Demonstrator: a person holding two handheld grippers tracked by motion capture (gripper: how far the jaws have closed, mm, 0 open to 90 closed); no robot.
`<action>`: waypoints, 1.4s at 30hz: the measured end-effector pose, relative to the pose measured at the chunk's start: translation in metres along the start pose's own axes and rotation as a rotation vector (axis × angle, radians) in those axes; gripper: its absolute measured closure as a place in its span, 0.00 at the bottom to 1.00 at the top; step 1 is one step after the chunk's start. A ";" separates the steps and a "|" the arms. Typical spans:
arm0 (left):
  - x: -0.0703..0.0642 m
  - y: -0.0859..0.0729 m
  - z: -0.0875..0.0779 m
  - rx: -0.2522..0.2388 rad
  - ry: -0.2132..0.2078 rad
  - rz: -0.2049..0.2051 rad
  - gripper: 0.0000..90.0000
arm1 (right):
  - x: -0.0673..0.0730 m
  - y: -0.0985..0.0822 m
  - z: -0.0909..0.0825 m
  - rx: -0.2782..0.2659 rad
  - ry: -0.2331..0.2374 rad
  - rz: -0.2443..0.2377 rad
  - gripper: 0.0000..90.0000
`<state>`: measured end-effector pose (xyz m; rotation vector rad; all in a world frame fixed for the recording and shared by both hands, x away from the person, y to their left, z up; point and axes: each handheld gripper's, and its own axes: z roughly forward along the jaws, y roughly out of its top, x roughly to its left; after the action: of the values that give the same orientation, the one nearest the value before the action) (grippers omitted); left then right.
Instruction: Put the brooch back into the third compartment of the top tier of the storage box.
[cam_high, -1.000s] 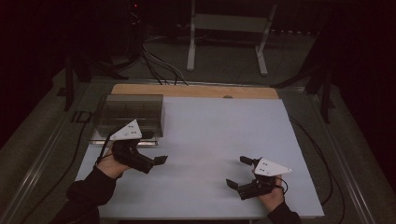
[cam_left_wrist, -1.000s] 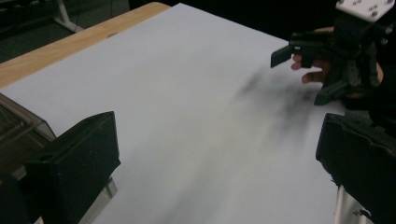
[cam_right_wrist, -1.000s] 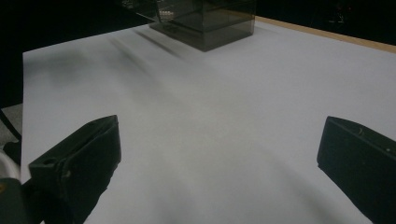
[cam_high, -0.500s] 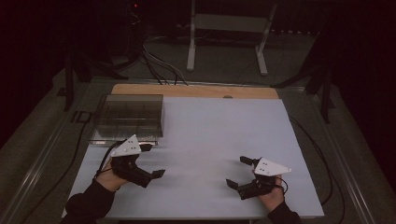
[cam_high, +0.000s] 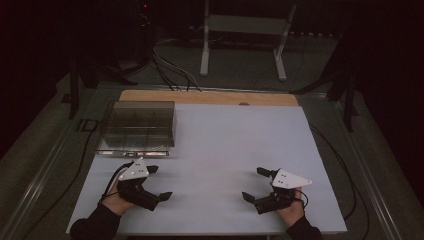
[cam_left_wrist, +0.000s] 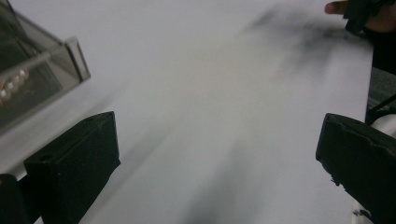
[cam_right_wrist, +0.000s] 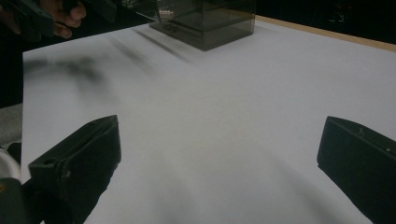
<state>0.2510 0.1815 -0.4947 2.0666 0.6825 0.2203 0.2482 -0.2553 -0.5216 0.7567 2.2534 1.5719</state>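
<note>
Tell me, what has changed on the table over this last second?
The left gripper drew back from the clear box toward the person's edge of the white table, jaws open and empty. The right gripper stayed put, open too, and the box has not moved.

Clear box (cam_left_wrist: 32, 79) cut by frame edge; contents unclear.

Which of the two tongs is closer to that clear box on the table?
Left. The left tongs sit just in front of the clear box, near its front edge, jaws open. The right tongs are well off across the white table, also open.
</note>
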 end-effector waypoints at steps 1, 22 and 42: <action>0.000 -0.003 0.000 0.000 0.004 0.004 0.01 | 0.000 0.000 0.000 -0.002 0.000 -0.002 0.00; 0.009 -0.047 -0.017 -0.011 0.083 -0.042 0.01 | 0.001 0.000 0.001 0.004 0.006 -0.006 0.00; 0.022 -0.075 -0.051 -0.042 0.190 -0.137 0.01 | 0.000 0.000 0.001 0.003 0.010 -0.005 0.00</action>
<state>0.2197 0.2623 -0.5294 1.9660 0.9242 0.3520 0.2485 -0.2543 -0.5216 0.7454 2.2630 1.5741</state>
